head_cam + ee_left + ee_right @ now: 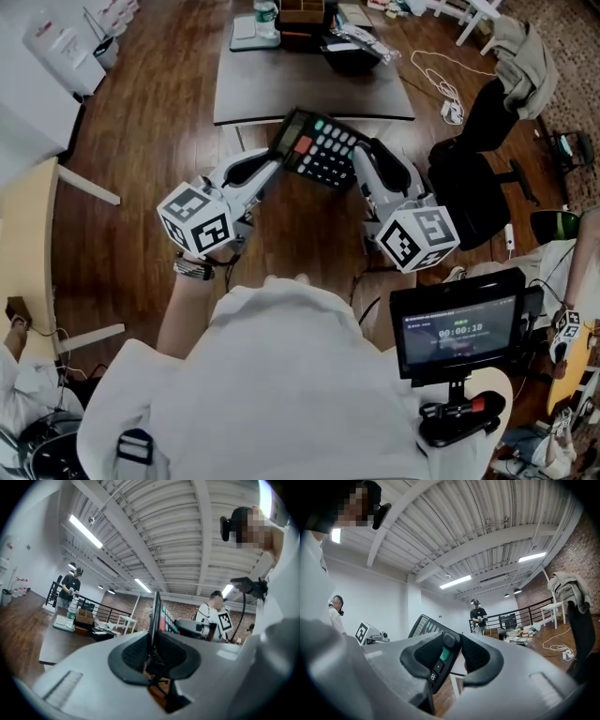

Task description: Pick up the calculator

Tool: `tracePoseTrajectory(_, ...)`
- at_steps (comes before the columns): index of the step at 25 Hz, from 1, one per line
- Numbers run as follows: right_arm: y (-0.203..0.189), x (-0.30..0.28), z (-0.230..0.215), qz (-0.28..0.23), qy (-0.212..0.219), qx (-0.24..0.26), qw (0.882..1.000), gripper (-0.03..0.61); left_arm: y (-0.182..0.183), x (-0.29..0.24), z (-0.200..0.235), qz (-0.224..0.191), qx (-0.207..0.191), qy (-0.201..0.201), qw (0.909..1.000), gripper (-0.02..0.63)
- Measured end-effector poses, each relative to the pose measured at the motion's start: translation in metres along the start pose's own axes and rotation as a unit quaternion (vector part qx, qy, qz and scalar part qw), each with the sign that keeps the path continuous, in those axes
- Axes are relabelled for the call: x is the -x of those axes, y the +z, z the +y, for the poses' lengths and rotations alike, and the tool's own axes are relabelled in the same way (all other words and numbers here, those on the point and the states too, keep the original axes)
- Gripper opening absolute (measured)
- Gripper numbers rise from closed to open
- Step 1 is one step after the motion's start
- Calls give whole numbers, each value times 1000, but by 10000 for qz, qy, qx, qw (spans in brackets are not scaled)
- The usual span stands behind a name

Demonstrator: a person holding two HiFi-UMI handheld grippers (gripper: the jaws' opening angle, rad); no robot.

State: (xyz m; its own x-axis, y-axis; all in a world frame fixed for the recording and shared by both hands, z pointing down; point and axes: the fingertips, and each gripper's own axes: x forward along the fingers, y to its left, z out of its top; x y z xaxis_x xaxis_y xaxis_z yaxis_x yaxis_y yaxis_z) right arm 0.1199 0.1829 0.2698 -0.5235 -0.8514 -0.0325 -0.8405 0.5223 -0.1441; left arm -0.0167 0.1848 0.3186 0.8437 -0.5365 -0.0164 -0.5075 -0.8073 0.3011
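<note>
Holding one calculator [319, 146] aloft (keys up), left tongs [278, 160] and right tongs [361, 162] both clamp it.

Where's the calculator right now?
Head view, upper centre: the calculator is up in the air between the left gripper and the right gripper, over the wood floor just short of the near edge of the dark table.

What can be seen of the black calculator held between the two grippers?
The flat black plastic calculator has a display strip, a red key, green keys and rows of white ones. It hangs tilted in the air over the wooden floor, before the grey table, keys up. The left gripper pinches its left edge; the right gripper holds its right end.
</note>
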Motion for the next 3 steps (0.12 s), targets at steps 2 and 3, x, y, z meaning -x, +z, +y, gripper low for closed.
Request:
tracePoseTrajectory(2, -2, 0, -4, -5, 7, -1, 10000, 127, -2, -4, 1, -3, 4, -3, 10000, 64)
tracePoseTrajectory(3, -2, 1, -6, -8, 10, -2, 10000, 127, -4, -5, 1, -4, 7, -6, 10000, 64)
